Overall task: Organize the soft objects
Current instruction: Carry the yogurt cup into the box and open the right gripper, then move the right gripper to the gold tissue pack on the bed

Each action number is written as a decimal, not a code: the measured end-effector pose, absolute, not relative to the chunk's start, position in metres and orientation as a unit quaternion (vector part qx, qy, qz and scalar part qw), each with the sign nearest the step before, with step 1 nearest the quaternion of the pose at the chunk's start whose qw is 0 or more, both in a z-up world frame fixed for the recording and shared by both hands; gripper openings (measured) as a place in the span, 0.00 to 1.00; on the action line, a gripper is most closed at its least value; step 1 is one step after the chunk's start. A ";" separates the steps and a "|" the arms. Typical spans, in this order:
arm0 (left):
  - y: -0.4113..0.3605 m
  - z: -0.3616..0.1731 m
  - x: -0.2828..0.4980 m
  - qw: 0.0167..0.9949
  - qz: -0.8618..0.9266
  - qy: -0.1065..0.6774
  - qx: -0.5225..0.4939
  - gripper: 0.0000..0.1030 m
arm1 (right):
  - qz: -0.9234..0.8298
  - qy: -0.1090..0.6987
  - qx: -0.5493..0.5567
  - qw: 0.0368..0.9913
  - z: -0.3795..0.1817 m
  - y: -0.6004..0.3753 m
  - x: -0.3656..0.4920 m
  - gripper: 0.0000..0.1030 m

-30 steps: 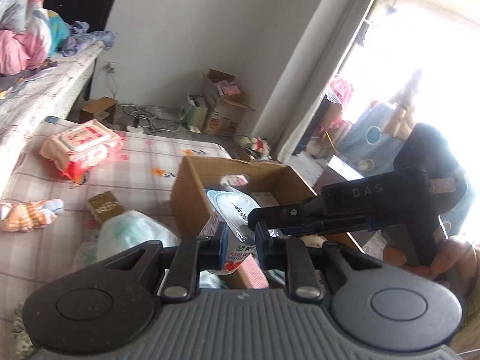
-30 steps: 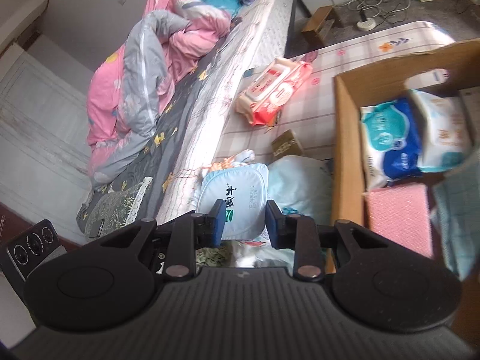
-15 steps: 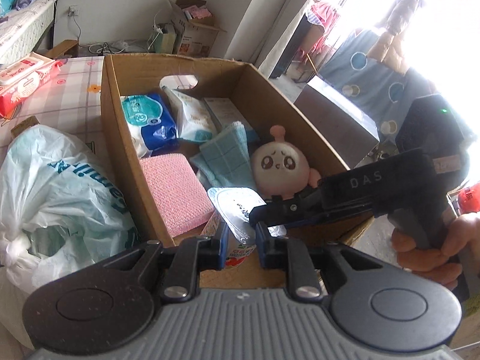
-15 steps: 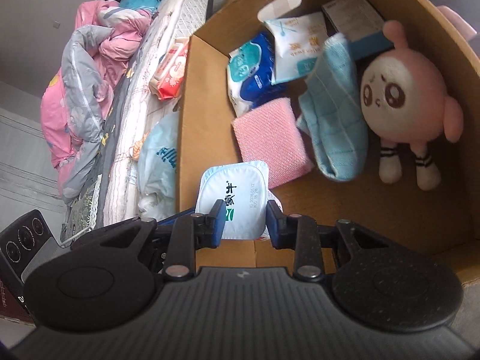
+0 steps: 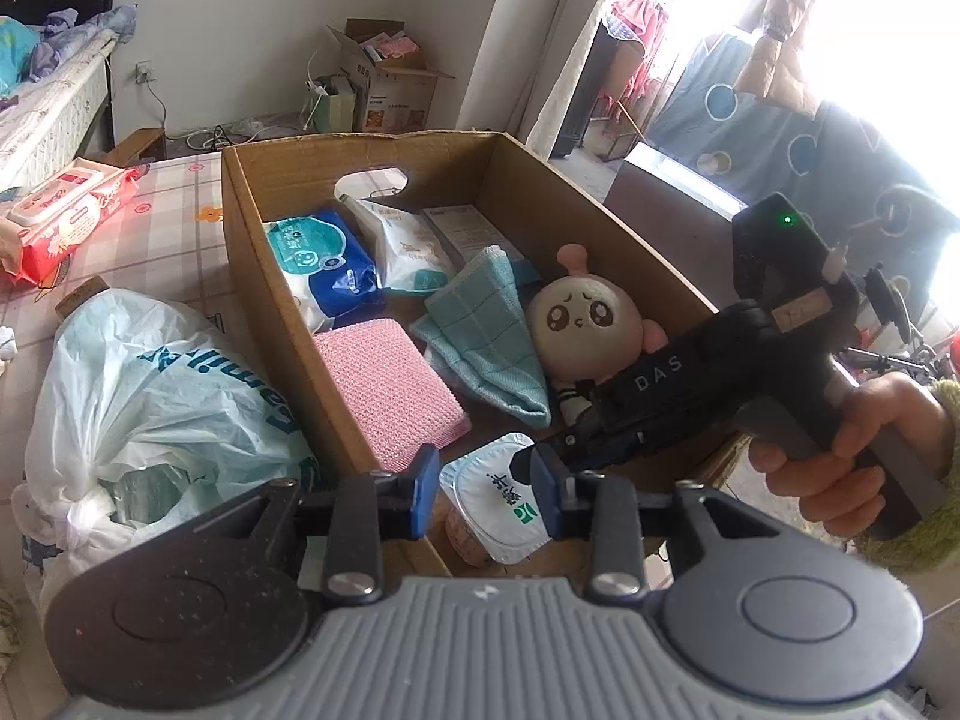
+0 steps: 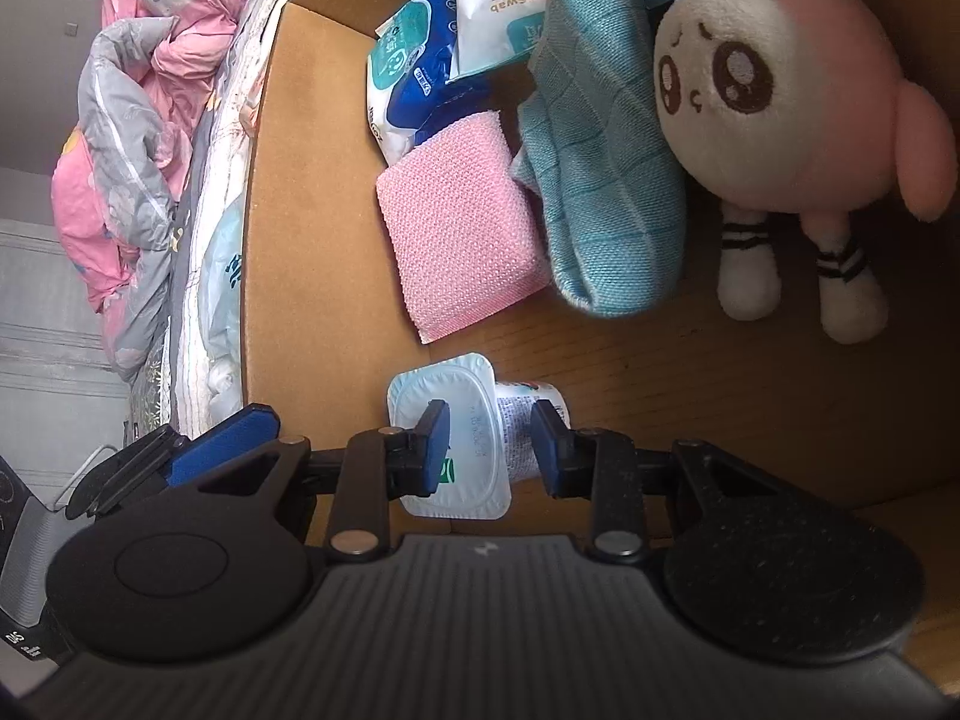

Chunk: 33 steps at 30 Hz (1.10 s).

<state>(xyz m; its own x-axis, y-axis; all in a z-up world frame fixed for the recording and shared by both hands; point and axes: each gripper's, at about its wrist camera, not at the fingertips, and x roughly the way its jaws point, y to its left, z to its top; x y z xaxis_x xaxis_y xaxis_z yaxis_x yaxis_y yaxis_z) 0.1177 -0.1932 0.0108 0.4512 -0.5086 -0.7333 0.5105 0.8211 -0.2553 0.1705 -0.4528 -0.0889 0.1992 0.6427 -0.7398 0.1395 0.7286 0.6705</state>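
A small cup with a pale blue foil lid (image 5: 498,498) (image 6: 462,432) lies on its side in the near corner of the cardboard box (image 5: 276,300) (image 6: 282,240). My left gripper (image 5: 480,495) is open with its pads either side of the cup. My right gripper (image 6: 489,450) is open just above the cup, not pinching it. The box holds a pink knit pad (image 5: 384,384) (image 6: 456,222), a teal cloth (image 5: 486,336) (image 6: 600,156), a pink plush doll (image 5: 582,318) (image 6: 780,102) and a blue wipes pack (image 5: 318,264) (image 6: 408,54).
A white plastic bag (image 5: 150,396) lies against the box's left wall on the checked table. A red wipes pack (image 5: 60,210) sits further left. A bed with pink and grey bedding (image 6: 138,138) runs beside the table. My right gripper's body (image 5: 750,354) crosses the box's near right rim.
Both grippers carried the cup over the box and down into its near corner, then both opened. The cup now lies loose on the box floor.
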 end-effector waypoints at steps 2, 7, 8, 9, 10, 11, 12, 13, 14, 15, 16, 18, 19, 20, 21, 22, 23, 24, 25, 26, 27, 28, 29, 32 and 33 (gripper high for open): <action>-0.183 0.014 0.114 0.855 -0.297 0.424 -0.005 0.37 | 0.178 0.609 0.324 0.702 -0.092 -0.453 0.172 0.29; -0.147 0.021 0.107 0.867 -0.269 0.420 -0.021 0.40 | 0.193 0.610 0.335 0.692 -0.100 -0.448 0.177 0.31; -0.140 0.022 0.107 0.869 -0.263 0.419 -0.027 0.40 | 0.194 0.609 0.336 0.692 -0.100 -0.446 0.178 0.30; -0.130 0.023 0.106 0.871 -0.257 0.418 -0.033 0.40 | 0.198 0.608 0.340 0.690 -0.102 -0.445 0.178 0.30; -0.122 0.024 0.105 0.874 -0.249 0.416 -0.037 0.40 | 0.200 0.608 0.342 0.688 -0.104 -0.443 0.178 0.30; -0.114 0.024 0.104 0.877 -0.240 0.414 -0.041 0.41 | 0.204 0.606 0.345 0.687 -0.104 -0.441 0.178 0.30; -0.107 0.024 0.103 0.880 -0.231 0.414 -0.044 0.41 | 0.207 0.605 0.346 0.687 -0.105 -0.439 0.178 0.30; -0.099 0.024 0.104 0.881 -0.221 0.415 -0.049 0.41 | 0.208 0.604 0.346 0.687 -0.105 -0.437 0.178 0.30; -0.092 0.023 0.103 0.882 -0.214 0.416 -0.055 0.41 | 0.208 0.604 0.345 0.688 -0.105 -0.435 0.179 0.30; -0.084 0.022 0.103 0.883 -0.207 0.416 -0.060 0.41 | 0.208 0.603 0.341 0.690 -0.104 -0.434 0.179 0.30; -0.077 0.022 0.102 0.885 -0.200 0.415 -0.064 0.42 | 0.205 0.604 0.339 0.692 -0.103 -0.434 0.179 0.31; -0.065 0.021 0.099 0.890 -0.186 0.411 -0.069 0.47 | 0.198 0.605 0.327 0.699 -0.098 -0.434 0.179 0.32; -0.056 0.021 0.096 0.893 -0.178 0.408 -0.072 0.48 | 0.196 0.605 0.321 0.702 -0.094 -0.434 0.179 0.33; -0.051 0.020 0.094 0.895 -0.171 0.406 -0.074 0.52 | 0.195 0.602 0.317 0.707 -0.090 -0.434 0.178 0.39; -0.045 0.019 0.093 0.897 -0.163 0.404 -0.077 0.55 | 0.195 0.597 0.315 0.711 -0.085 -0.434 0.178 0.43; -0.039 0.019 0.092 0.897 -0.155 0.405 -0.080 0.57 | 0.194 0.594 0.313 0.715 -0.081 -0.434 0.178 0.48; -0.033 0.018 0.092 0.898 -0.148 0.407 -0.083 0.61 | 0.193 0.588 0.307 0.723 -0.074 -0.435 0.178 0.49; -0.025 0.017 0.091 0.898 -0.140 0.407 -0.087 0.63 | 0.190 0.582 0.300 0.731 -0.068 -0.435 0.179 0.49; -0.017 0.016 0.090 0.900 -0.130 0.407 -0.091 0.64 | 0.187 0.577 0.293 0.739 -0.061 -0.435 0.180 0.50; -0.011 0.016 0.090 0.901 -0.121 0.406 -0.091 0.66 | 0.184 0.572 0.285 0.747 -0.054 -0.434 0.181 0.51; -0.005 0.016 0.088 0.903 -0.112 0.404 -0.090 0.68 | 0.181 0.566 0.278 0.754 -0.047 -0.433 0.182 0.51; 0.000 0.015 0.087 0.906 -0.104 0.402 -0.087 0.69 | 0.179 0.559 0.270 0.763 -0.039 -0.431 0.183 0.51; 0.006 0.014 0.086 0.907 -0.097 0.400 -0.084 0.72 | 0.178 0.552 0.262 0.771 -0.031 -0.429 0.184 0.52; 0.022 0.011 0.085 0.909 -0.080 0.401 -0.083 0.74 | 0.179 0.531 0.239 0.793 -0.009 -0.419 0.189 0.53; 0.027 0.010 0.085 0.909 -0.076 0.401 -0.082 0.74 | 0.184 0.524 0.233 0.799 -0.001 -0.413 0.191 0.53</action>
